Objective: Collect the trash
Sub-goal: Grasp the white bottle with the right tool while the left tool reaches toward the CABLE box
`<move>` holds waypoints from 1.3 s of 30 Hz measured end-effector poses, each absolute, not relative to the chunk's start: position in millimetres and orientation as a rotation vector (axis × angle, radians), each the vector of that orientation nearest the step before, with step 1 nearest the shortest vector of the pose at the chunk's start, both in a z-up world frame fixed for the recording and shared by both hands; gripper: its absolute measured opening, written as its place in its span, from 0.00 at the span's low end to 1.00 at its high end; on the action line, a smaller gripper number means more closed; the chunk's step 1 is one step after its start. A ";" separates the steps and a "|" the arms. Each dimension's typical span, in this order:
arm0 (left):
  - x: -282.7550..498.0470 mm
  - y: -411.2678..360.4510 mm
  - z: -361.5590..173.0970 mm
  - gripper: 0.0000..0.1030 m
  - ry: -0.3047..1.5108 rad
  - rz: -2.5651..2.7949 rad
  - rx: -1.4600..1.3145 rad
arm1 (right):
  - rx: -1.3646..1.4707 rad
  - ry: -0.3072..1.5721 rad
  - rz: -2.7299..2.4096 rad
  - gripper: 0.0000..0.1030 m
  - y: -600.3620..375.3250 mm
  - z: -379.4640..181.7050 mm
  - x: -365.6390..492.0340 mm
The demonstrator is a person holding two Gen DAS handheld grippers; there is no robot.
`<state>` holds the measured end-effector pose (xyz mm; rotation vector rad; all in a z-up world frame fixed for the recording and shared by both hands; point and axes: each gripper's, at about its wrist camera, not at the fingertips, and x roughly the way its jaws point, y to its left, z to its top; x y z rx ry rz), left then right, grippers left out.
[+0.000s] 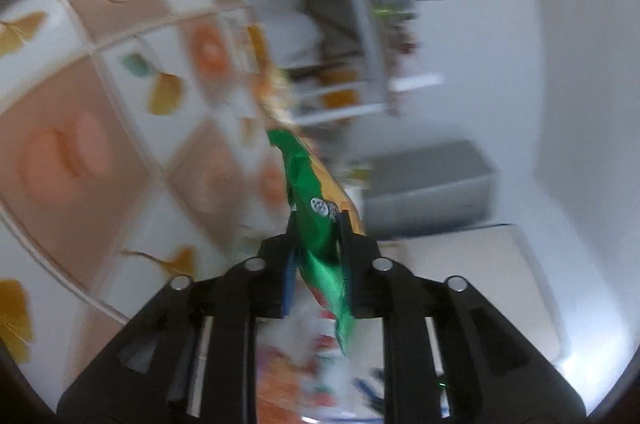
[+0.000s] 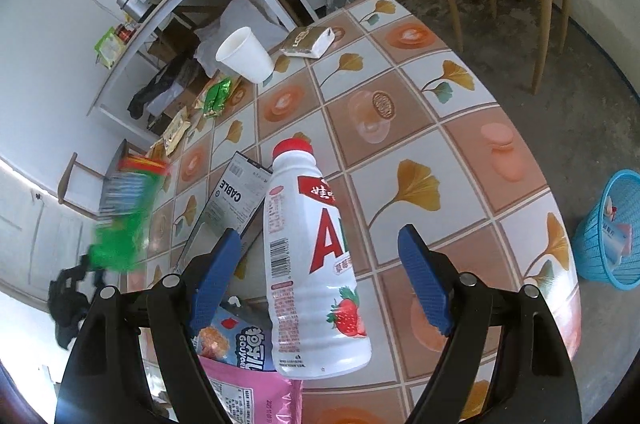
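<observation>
A green snack wrapper (image 1: 320, 244) is being pinched by the left gripper (image 1: 318, 224); the right gripper (image 2: 320, 248) is being kept wide open around a white bottle (image 2: 312, 256), not touching.

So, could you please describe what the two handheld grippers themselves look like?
Both match. The left gripper and right gripper have matte black plastic frames of angular linkage arms, joined by round silver pivot pins. The jaws carry flat blue pads with a fine textured surface. No cables, markings or sleeves show.
</observation>
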<state>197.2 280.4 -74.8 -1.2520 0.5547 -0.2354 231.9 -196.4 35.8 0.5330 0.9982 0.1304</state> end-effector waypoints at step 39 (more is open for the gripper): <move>116.6 136.3 -6.4 0.70 0.844 -0.331 -0.331 | 0.123 1.141 0.199 0.67 -144.6 6.1 256.5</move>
